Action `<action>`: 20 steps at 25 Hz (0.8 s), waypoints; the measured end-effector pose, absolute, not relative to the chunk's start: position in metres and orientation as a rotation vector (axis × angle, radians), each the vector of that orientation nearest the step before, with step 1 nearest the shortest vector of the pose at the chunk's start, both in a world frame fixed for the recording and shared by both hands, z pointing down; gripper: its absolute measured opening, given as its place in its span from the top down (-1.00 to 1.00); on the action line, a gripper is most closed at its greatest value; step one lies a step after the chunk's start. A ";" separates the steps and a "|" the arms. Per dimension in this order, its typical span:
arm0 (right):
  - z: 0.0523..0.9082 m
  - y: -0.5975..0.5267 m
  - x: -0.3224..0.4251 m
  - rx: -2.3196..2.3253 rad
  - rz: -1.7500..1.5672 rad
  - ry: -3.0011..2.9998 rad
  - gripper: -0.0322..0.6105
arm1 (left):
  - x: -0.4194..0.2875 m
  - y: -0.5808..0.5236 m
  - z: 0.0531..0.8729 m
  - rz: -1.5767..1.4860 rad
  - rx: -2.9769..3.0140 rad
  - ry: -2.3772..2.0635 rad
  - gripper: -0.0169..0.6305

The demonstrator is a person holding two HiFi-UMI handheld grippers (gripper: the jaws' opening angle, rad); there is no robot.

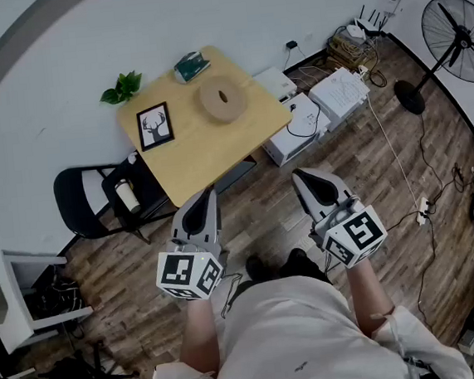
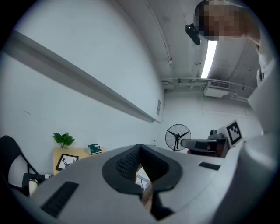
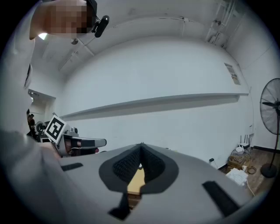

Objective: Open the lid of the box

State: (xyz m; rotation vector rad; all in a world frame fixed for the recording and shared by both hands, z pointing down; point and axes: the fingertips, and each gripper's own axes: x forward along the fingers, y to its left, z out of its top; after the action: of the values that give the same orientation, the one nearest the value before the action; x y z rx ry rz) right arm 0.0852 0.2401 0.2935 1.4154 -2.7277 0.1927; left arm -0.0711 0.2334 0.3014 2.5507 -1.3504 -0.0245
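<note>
A round tan box (image 1: 224, 100) lies on the small wooden table (image 1: 192, 151) against the wall. A small green box (image 1: 192, 66) sits near the table's far edge and shows again as the green box (image 2: 94, 149). My left gripper (image 1: 210, 191) and right gripper (image 1: 296, 173) hang side by side above the floor, short of the table's near edge. Both point roughly level toward it. The left gripper (image 2: 140, 146) has its jaws together at the tips, nothing between them. The right gripper (image 3: 141, 144) is likewise shut and empty.
On the table stand a framed deer picture (image 1: 155, 125) and a small green plant (image 1: 123, 88). A black chair (image 1: 84, 199) with a white bottle is left of the table. White boxes (image 1: 313, 110) and cables lie on the floor to its right. A standing fan (image 1: 456, 38) is far right.
</note>
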 end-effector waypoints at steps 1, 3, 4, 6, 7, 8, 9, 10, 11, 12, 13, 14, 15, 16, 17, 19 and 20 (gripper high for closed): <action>0.293 0.242 0.083 1.416 0.189 -2.728 0.90 | -0.071 0.235 0.301 -0.023 2.554 -1.349 0.93; 0.292 0.247 0.078 1.416 0.182 -2.731 0.90 | -0.072 0.237 0.300 -0.023 2.559 -1.345 0.92; 0.291 0.248 0.076 1.416 0.177 -2.732 0.91 | -0.072 0.238 0.299 -0.024 2.561 -1.342 0.93; 0.290 0.251 0.074 1.417 0.168 -2.731 0.90 | -0.073 0.240 0.298 -0.020 2.569 -1.341 0.93; 0.290 0.252 0.074 1.419 0.169 -2.731 0.91 | -0.073 0.241 0.297 -0.014 2.575 -1.343 0.93; 0.291 0.253 0.074 1.423 0.175 -2.730 0.90 | -0.073 0.242 0.297 -0.009 2.580 -1.344 0.93; 0.291 0.254 0.074 1.429 0.181 -2.730 0.91 | -0.073 0.243 0.296 -0.007 2.583 -1.343 0.93; 0.292 0.256 0.073 1.435 0.185 -2.729 0.91 | -0.074 0.245 0.297 -0.008 2.584 -1.340 0.93; 0.293 0.257 0.072 1.439 0.187 -2.727 0.91 | -0.075 0.246 0.297 -0.011 2.584 -1.336 0.92; 0.293 0.259 0.070 1.440 0.191 -2.727 0.90 | -0.076 0.247 0.299 -0.014 2.583 -1.331 0.92; 0.294 0.260 0.069 1.441 0.197 -2.728 0.90 | -0.077 0.248 0.300 -0.015 2.581 -1.326 0.92; 0.295 0.262 0.068 1.442 0.206 -2.728 0.90 | -0.078 0.248 0.302 -0.015 2.577 -1.322 0.92; 0.297 0.263 0.067 1.444 0.215 -2.726 0.90 | -0.078 0.248 0.304 -0.013 2.573 -1.318 0.92; 0.300 0.265 0.068 1.448 0.226 -2.723 0.90 | -0.078 0.249 0.307 -0.010 2.568 -1.314 0.92; 0.303 0.266 0.068 1.450 0.238 -2.721 0.90 | -0.079 0.249 0.309 -0.008 2.562 -1.311 0.92; 0.307 0.267 0.072 1.454 0.257 -2.720 0.90 | -0.078 0.248 0.313 -0.004 2.552 -1.308 0.92; 0.308 0.266 0.074 1.456 0.263 -2.720 0.90 | -0.077 0.247 0.315 -0.002 2.546 -1.308 0.92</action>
State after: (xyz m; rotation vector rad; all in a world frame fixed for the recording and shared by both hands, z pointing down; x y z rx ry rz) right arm 0.0740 0.2658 0.3085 1.4565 -2.7202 0.2628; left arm -0.0767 0.2471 0.3155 2.5464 -1.3083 -0.0023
